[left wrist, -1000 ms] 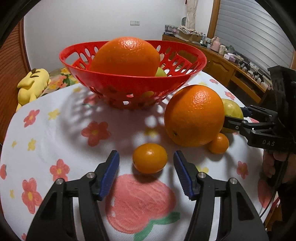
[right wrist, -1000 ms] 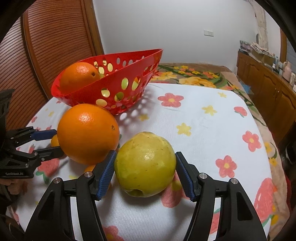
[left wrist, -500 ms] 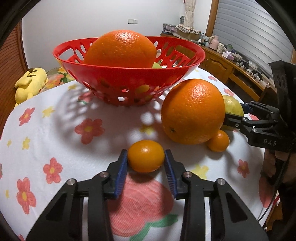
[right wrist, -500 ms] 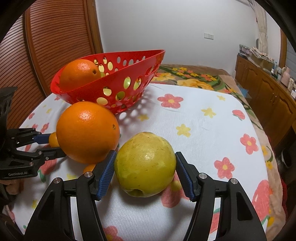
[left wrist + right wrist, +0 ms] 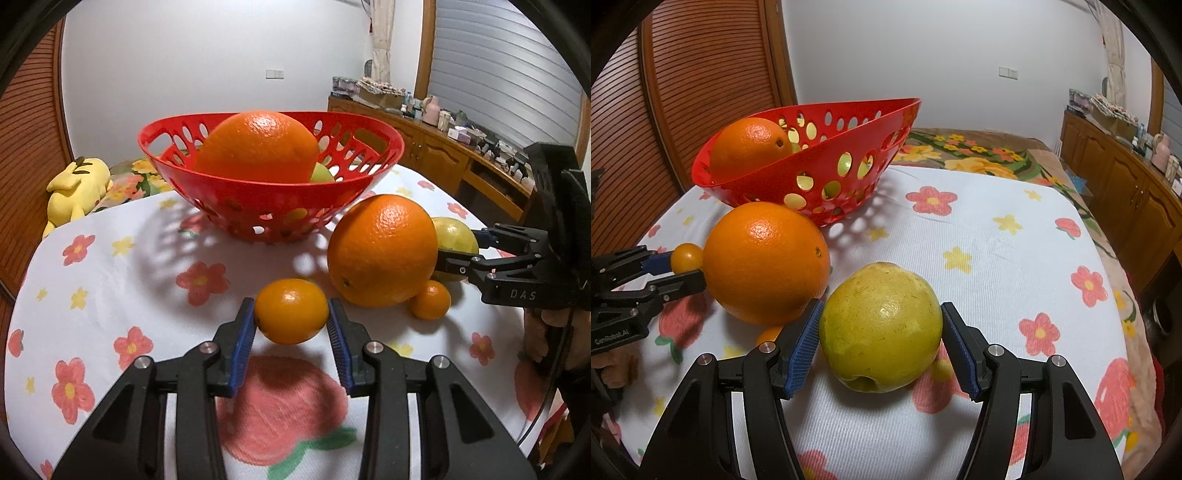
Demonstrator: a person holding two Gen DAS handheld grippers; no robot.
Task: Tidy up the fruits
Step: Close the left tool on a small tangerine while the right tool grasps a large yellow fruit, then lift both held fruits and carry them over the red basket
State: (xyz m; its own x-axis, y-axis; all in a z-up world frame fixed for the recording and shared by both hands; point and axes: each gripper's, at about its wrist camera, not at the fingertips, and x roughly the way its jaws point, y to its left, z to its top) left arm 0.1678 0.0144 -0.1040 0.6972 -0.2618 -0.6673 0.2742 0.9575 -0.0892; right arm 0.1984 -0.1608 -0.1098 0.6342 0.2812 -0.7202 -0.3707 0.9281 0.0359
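Left gripper point(image 5: 291, 322) pinching the small round orange kumquat point(image 5: 291, 311), lifted just off the white floral tablecloth point(image 5: 122, 280). Right gripper point(image 5: 880, 339) brackets the yellow-green guava point(image 5: 881, 326), left pad touching, right pad nearly so; can't tell if clamped. Large orange point(image 5: 382, 251) sits between both tools, tight against the guava. Perforated red plastic basket point(image 5: 269, 199) behind holds another big orange point(image 5: 258, 146). Open cloth lies left of the basket.

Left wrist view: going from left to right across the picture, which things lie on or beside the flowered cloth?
Yellow plush toy → red perforated plastic basket → big orange on the cloth → tiny orange beside it → right gripper closed around a yellow-green round fruit.
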